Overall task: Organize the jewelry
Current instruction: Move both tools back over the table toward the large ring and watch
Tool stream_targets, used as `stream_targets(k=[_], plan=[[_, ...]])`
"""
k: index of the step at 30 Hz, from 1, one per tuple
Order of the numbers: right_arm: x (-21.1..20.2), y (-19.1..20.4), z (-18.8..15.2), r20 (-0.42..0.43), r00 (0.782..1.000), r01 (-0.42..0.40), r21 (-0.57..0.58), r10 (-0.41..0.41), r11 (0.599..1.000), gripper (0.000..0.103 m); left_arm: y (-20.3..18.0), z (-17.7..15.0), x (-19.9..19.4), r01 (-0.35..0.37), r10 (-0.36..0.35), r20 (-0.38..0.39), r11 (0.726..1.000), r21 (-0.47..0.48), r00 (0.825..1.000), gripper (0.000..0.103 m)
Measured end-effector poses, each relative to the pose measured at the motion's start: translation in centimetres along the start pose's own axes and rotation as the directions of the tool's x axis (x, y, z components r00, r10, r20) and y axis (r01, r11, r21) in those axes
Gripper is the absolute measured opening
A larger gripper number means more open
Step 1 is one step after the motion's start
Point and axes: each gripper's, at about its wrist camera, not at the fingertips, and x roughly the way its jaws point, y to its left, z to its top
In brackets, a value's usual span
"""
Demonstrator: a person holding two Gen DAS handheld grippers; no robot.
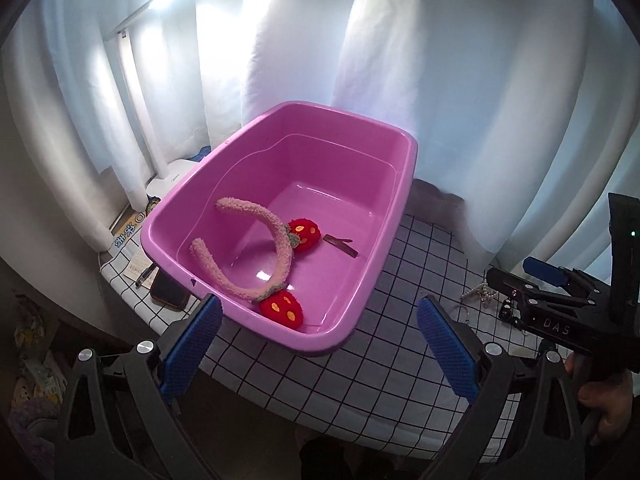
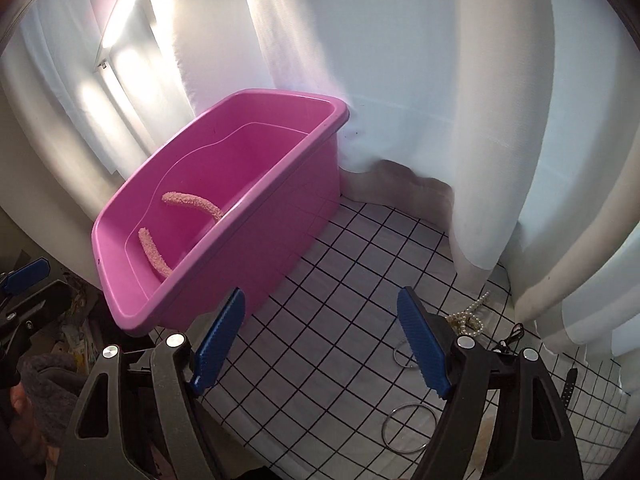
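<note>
A pink plastic tub [image 1: 400, 184] [image 2: 280, 236] stands on the checked tablecloth. In it lie a fuzzy pink headband [image 1: 264, 240] [image 2: 192, 204] with red strawberry ears [image 1: 304, 232] and a brown hair clip [image 1: 340, 245]. My left gripper [image 1: 320, 344] hangs open just short of the tub's near rim, nothing between its blue pads. My right gripper [image 2: 320, 344] is open over the cloth to the right of the tub, holding nothing. A pearl necklace [image 2: 468, 316] [image 1: 480, 294], two metal rings [image 2: 408, 428] [image 2: 402, 354] and a black strap [image 2: 570, 384] lie on the cloth beside it.
White curtains [image 1: 440, 60] hang close behind the tub. A phone [image 1: 170, 294], a pen and papers lie at the table's left edge beside a white lamp base [image 1: 172, 180]. A hand [image 1: 600, 396] carries the right gripper at the right of the left wrist view.
</note>
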Motion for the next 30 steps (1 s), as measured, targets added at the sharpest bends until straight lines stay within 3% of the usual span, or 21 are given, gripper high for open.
stream_targets(k=[8, 16, 23, 30], plan=[[-5.5, -10.4, -9.1, -0.011, 0.992, 0.126, 0.115, -0.125, 0.985, 0.075, -6.8, -4.3, -0.3, 0.026, -0.026, -0.009, 0.999, 0.026, 1.000, 0.096], [-9.4, -19.3, -17.2, -0.035, 0.976, 0.218, 0.235, -0.216, 0.947, 0.075, -12.7, -10.0, 2.0, 0.095, -0.095, -0.088, 0.995, -0.003, 0.992, 0.097], [-9.5, -23.3, -21.5, -0.059, 0.974, 0.225, 0.260, -0.217, 0.939, 0.075, -16.2, -14.5, 4.8, 0.068, -0.069, -0.134, 0.998, -0.011, 0.989, 0.097], [-6.7, -24.9, -23.1, -0.075, 0.981, 0.192, 0.257, -0.178, 0.947, 0.075, -18.1, -17.7, 7.5, 0.023, -0.026, -0.174, 1.000, -0.021, 0.984, 0.097]])
